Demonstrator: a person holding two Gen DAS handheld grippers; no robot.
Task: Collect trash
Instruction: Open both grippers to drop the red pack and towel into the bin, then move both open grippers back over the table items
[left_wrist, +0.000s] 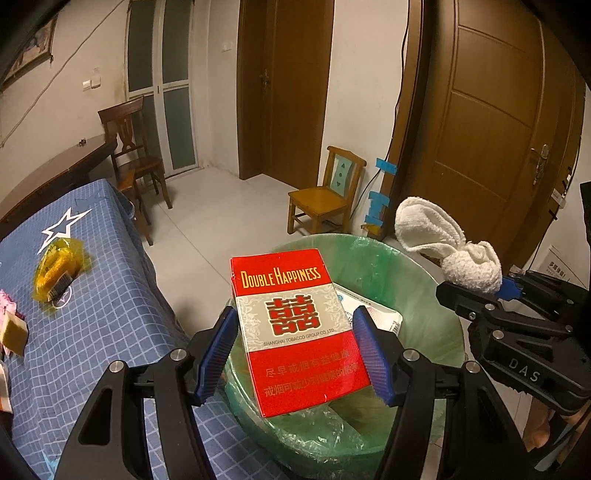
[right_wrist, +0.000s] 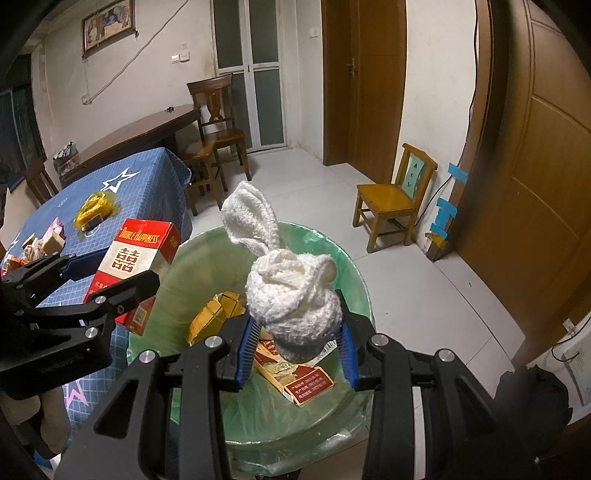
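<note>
Left wrist view, item one: my left gripper (left_wrist: 295, 354) clamps a red Double Happiness cigarette carton (left_wrist: 295, 328) by its sides, held over the green-lined trash bin (left_wrist: 436, 295). Item two, right wrist view: my right gripper (right_wrist: 297, 350) squeezes a wadded white cloth (right_wrist: 291, 302) above the same bin, where a gold box (right_wrist: 214, 317) and a flat red packet (right_wrist: 299, 376) lie. A yellow wrapper (left_wrist: 57, 271) rests on the blue checked tablecloth (left_wrist: 110, 295) beside the bin.

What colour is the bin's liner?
Translucent green liner, clearest in the right wrist view.
</note>
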